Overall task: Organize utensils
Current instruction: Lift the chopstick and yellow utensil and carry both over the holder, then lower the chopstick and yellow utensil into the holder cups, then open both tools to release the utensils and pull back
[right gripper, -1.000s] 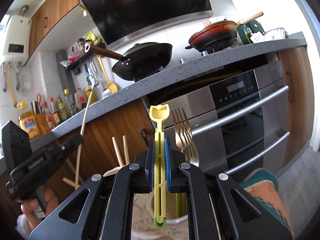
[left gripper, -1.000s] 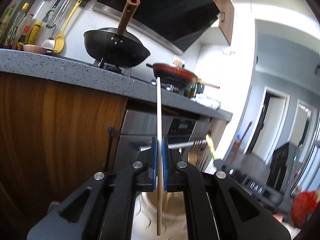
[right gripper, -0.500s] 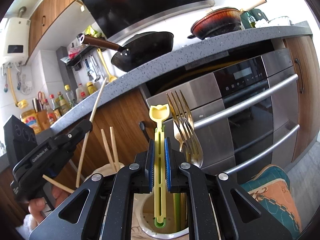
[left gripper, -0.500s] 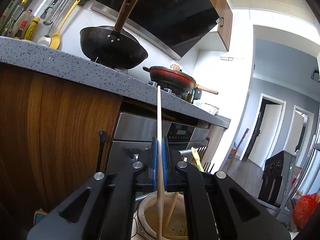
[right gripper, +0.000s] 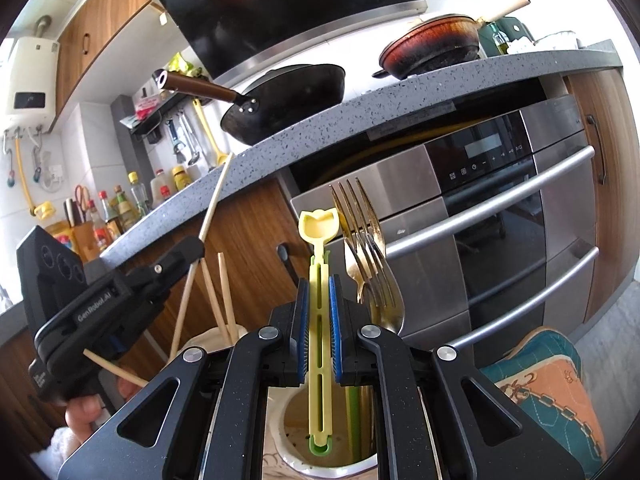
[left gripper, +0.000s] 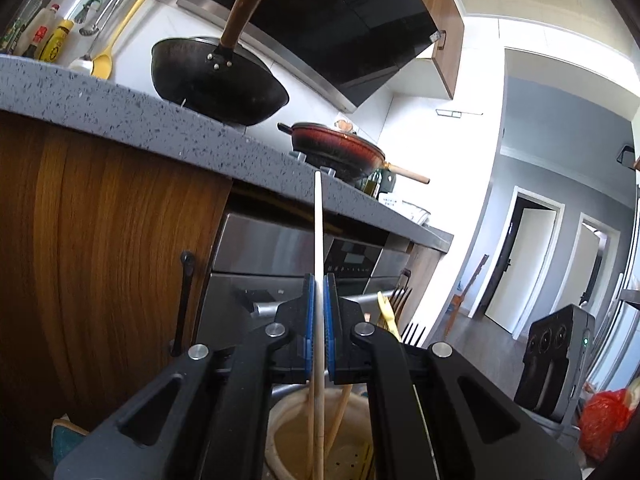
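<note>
Counter: a grey speckled worktop (right gripper: 400, 98) runs across behind both grippers, with wooden cabinet fronts below it.
Cookware: a black wok (left gripper: 218, 80) with a brown handle and a red-brown pan (left gripper: 338, 152) sit on the hob, under a dark extractor hood (right gripper: 288, 4).
Oven: a steel oven (right gripper: 500, 216) with bar handles stands just behind the holders.
Far left: sauce bottles and hanging ladles line the wall.
Floor, right: a teal and orange patterned cushion (right gripper: 548, 392).
Chopstick holder: a cream round pot (left gripper: 292, 436) lies under the left gripper, with two chopsticks already leaning inside.
Cutlery holder: a white pot (right gripper: 320, 452) under the right gripper holds gold forks (right gripper: 368, 264) standing tines up, just right of the fingers.
Left gripper (left gripper: 319, 320): points level, fingers pinched on a pale wooden chopstick (left gripper: 318, 232) held upright, its lower end down in the cream pot.
Right gripper (right gripper: 320, 332): tilted slightly down, fingers narrow and clamped on a yellow slotted plastic utensil (right gripper: 319, 280), its green tip inside the white pot.
Hand: fingers (right gripper: 80, 412) wrap the left gripper's grip.
</note>
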{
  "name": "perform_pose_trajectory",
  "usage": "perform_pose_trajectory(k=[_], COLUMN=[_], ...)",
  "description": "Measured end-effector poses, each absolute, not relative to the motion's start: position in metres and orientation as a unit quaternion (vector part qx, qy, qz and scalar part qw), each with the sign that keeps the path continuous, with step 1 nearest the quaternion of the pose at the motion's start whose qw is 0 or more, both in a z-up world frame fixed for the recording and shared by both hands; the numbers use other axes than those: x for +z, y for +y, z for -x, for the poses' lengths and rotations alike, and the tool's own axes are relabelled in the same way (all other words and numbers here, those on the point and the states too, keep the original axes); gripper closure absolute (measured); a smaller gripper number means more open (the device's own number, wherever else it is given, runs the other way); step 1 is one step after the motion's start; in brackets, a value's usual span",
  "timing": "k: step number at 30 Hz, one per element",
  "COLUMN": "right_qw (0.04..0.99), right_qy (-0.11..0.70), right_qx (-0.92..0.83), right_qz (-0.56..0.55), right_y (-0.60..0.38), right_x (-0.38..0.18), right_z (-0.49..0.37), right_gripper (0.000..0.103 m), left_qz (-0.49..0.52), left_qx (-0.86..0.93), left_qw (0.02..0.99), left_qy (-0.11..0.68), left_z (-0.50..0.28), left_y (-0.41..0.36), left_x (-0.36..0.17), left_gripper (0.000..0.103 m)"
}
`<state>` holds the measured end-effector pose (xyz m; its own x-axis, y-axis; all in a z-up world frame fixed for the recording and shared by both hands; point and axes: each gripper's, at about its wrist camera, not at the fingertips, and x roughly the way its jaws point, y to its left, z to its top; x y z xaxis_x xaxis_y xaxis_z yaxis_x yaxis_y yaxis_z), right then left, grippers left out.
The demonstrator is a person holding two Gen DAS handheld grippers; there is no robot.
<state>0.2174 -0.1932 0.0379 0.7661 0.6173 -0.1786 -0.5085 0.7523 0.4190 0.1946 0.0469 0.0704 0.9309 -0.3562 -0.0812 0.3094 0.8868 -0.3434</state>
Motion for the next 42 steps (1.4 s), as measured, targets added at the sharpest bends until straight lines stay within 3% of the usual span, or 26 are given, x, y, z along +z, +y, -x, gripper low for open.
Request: perform_pose_trajectory(k=[25, 42], right_qw=[0.952, 0.950], right_qy=[0.111, 0.104], right_qx=[0.268, 0.272], right_qz=[-0.102, -0.112], right_y=[-0.184, -0.197], right_x=[0.028, 0.020], right_z=[-0.209, -0.194], right_gripper=[0.093, 0.092], left_qz=[0.110, 0.116], left_qx=[-0.192, -0.188], left_qw=[0.968, 0.967], left_qy=[0.120, 0.125], left_z=[-0.164, -0.155], left_y=[0.052, 0.060], left_x=[0.058, 0.054], left_gripper=[0.099, 0.097])
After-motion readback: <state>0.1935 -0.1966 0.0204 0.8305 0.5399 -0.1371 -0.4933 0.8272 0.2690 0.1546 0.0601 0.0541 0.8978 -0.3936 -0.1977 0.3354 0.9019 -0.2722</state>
